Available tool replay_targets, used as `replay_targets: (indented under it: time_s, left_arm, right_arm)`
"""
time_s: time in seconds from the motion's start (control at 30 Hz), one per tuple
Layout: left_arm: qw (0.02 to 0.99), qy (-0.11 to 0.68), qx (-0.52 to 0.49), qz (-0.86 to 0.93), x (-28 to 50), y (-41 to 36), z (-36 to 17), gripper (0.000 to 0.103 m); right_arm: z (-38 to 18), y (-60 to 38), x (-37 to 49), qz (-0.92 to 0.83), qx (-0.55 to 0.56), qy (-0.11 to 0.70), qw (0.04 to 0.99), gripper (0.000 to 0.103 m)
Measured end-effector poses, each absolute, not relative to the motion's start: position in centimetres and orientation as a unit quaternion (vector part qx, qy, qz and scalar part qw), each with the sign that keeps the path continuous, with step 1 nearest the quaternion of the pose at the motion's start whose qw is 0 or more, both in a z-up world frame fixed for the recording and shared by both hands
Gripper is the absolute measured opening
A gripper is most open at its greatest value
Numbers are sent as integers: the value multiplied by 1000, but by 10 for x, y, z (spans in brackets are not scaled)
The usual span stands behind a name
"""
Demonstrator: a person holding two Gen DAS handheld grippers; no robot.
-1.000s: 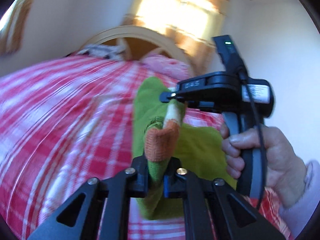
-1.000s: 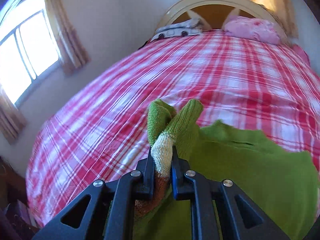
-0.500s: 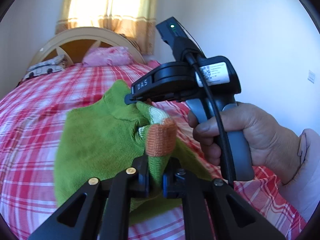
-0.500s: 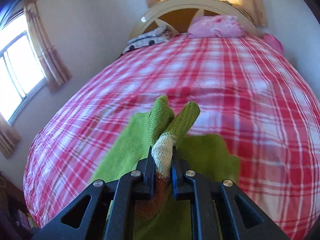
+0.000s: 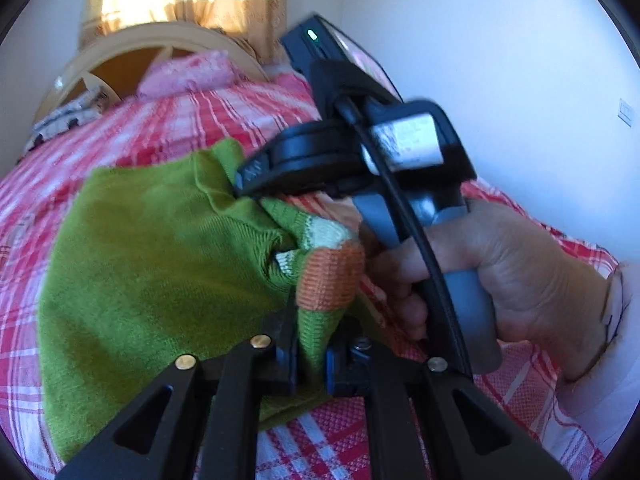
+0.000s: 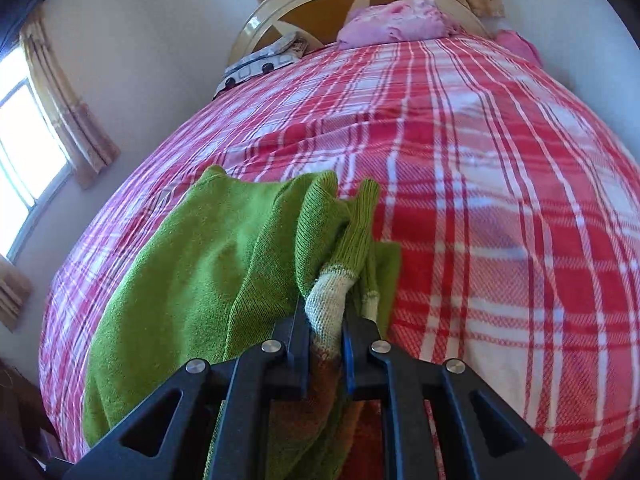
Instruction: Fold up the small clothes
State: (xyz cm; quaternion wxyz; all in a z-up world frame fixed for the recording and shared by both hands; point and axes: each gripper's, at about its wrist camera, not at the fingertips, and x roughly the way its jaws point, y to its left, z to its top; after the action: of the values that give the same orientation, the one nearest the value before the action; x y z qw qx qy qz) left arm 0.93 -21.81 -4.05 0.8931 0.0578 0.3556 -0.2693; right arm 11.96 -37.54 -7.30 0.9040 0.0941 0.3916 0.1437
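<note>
Above the bed (image 6: 500, 208), both grippers, left (image 5: 310, 354) and right (image 6: 326, 354), clench the sweater (image 5: 160, 248) cuffs; we should lower them together, evenly.

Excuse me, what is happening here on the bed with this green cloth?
A person is folding a small green sweater on a bed with a red plaid blanket. Each hand holds a pair of tongs. The left tongs are shut on the orange and white striped part of the sweater, and the right tongs are shut on a similar striped part. The two grips are close together near the sweater's right side. Most of the sweater lies on the blanket, and the fold is not yet laid flat.
</note>
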Motion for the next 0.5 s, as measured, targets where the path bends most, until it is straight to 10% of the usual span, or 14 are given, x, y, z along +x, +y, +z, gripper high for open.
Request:
replay_targets:
  time_s: [0.1,0.17,0.3,0.5]
  left_arm:
    - [891,363,63,-264,1,-214,-39,18]
    - [886,361,58,-284,-14,-200,-33,30]
    - [881,340,12,-330,-62,-150,-27,93]
    - [885,374,-83,-264,-74,-82,-39,96]
  right_arm:
    - [-72,-367,115,117,60,390,911,16]
    - [-65,-362,108,91,25,386,918,36]
    - [-38,-388,68,43,39,343,938,46]
    - [-22,-378,-27,67,34,297,952,46]
